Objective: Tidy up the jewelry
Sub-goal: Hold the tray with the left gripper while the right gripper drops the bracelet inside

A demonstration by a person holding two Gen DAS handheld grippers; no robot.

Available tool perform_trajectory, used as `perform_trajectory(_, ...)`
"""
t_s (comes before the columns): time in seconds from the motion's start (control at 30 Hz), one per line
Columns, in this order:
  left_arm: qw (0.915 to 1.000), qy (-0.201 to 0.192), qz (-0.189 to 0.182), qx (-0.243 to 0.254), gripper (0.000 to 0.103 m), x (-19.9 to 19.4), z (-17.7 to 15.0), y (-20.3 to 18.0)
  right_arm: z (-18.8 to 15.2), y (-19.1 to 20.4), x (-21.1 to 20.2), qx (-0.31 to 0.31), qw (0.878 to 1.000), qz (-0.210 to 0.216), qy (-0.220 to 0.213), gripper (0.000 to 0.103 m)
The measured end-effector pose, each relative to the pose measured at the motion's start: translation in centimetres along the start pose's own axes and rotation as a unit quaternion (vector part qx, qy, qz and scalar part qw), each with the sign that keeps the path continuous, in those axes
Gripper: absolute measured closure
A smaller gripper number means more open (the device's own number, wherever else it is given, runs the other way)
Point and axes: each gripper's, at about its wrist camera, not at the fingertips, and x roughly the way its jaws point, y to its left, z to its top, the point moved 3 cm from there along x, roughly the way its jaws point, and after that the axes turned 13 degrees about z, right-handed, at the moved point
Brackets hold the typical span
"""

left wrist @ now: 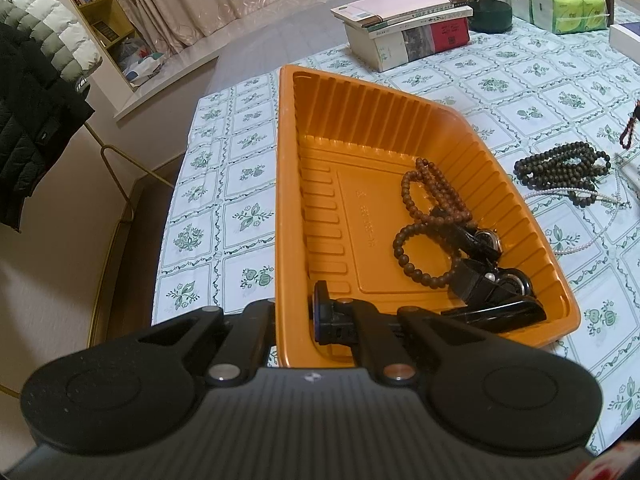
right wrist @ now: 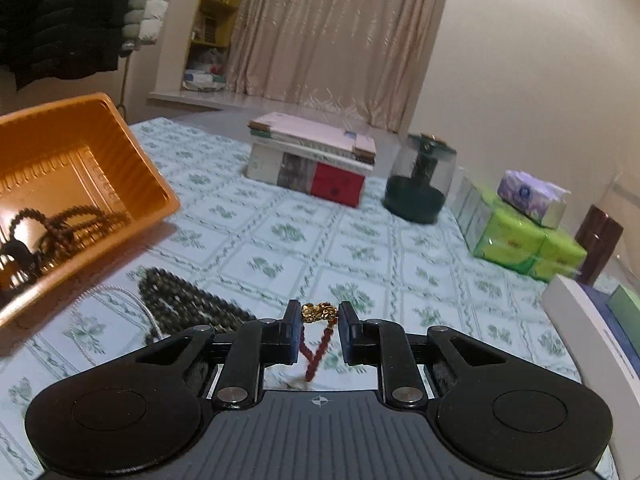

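The left gripper clamps the near rim of the orange tray, jaws closed on it. The right gripper grips a red bead bracelet with a gold charm, lifted above the bench; dark beads lie at its ten o'clock.

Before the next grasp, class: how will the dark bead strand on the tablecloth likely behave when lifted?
The dark bead strand lies in loose coils, so it will probably droop and swing. Its round beads may slip between the fingers. It overlaps the pearl necklace, which might drag along.
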Motion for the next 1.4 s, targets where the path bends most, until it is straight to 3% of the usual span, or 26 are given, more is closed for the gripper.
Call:
perform_trajectory(0.37,1.0,-0.001,-0.002,-0.002,0.1,0.1,0.0,0.0,3.4,3.9,0.0,-0.026,0.998,0.047,-0.025,0.084)
perform_trajectory(0.83,1.0,-0.003,-0.005,-0.003,0.1,0.2,0.0,0.0,7.7,13.8,1.7,-0.066,0.978,0.191,-0.046,0.084)
perform_trajectory(1.13,0.9999,-0.004,-0.01,-0.007,0.1,0.4,-0.1,0.2,8.3,18.4,3.7,-0.108,0.968,0.223,-0.035,0.084)
perform_trajectory(1.4,0.9999,-0.005,-0.011,-0.007,0.1,0.4,-0.2,0.2,7.6,19.6,4.7,-0.116,0.966,0.232,-0.02,0.084)
